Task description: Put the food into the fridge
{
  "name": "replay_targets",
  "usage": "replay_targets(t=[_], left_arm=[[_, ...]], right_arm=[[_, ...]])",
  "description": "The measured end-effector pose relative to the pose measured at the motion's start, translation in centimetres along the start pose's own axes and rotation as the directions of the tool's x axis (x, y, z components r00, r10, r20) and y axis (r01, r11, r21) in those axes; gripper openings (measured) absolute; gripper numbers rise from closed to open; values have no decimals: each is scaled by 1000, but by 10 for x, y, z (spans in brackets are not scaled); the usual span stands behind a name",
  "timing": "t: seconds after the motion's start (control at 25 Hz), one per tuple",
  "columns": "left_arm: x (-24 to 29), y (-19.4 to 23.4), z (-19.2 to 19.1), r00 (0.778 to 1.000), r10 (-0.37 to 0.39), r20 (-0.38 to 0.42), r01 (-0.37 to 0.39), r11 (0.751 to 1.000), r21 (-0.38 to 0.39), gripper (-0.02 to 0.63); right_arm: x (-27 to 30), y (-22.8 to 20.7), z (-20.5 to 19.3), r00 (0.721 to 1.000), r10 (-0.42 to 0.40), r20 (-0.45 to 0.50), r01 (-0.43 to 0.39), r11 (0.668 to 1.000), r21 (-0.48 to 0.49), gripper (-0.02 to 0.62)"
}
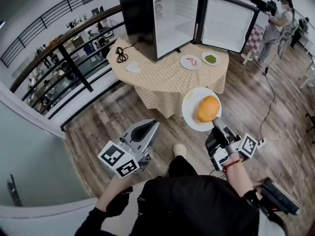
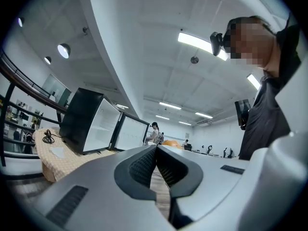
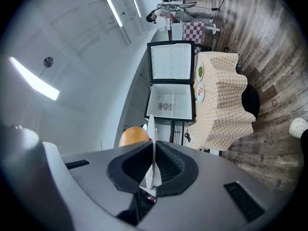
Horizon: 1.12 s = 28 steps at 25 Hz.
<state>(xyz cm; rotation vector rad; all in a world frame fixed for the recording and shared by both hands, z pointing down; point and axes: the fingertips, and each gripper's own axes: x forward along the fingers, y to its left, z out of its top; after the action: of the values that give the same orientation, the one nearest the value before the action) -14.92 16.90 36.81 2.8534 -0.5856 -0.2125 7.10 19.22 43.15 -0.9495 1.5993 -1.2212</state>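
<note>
My right gripper (image 1: 215, 125) is shut on the rim of a white plate (image 1: 189, 113) that carries an orange bun (image 1: 207, 108), held in the air in front of the table. In the right gripper view the plate edge (image 3: 152, 150) stands between the pads, with the bun (image 3: 132, 136) to its left. My left gripper (image 1: 147, 128) hangs lower left, jaws shut with nothing between them (image 2: 155, 163). The black mini fridge (image 1: 160, 14) stands on the table with its door (image 1: 225, 23) swung open and its white inside bare.
The round table has a checked cloth (image 1: 167, 77). On it lie a plate of red food (image 1: 190, 61), a plate of green food (image 1: 210, 59), a small white item (image 1: 133, 68) and a black cable (image 1: 121, 55). A person (image 1: 275, 26) stands far right. A railing (image 1: 59, 53) runs along the left.
</note>
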Motion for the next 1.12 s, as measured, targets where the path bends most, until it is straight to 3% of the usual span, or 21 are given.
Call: replay_targets(t=[0.16, 0.4, 0.64, 1.12], left_arm=[[20, 16, -5, 999, -15, -39, 16, 1000, 27, 12], [63, 54, -4, 996, 26, -84, -18, 996, 89, 12], [114, 90, 14, 998, 17, -61, -15, 999, 35, 12], [184, 159, 32, 996, 89, -32, -88, 996, 32, 12]], right_arm=[[30, -11, 17, 1000, 7, -23, -7, 1000, 12, 25], [81, -22, 49, 998, 31, -54, -29, 999, 27, 25], [137, -26, 89, 995, 53, -81, -50, 998, 43, 25], [227, -43, 142, 986, 49, -159, -41, 998, 55, 25]])
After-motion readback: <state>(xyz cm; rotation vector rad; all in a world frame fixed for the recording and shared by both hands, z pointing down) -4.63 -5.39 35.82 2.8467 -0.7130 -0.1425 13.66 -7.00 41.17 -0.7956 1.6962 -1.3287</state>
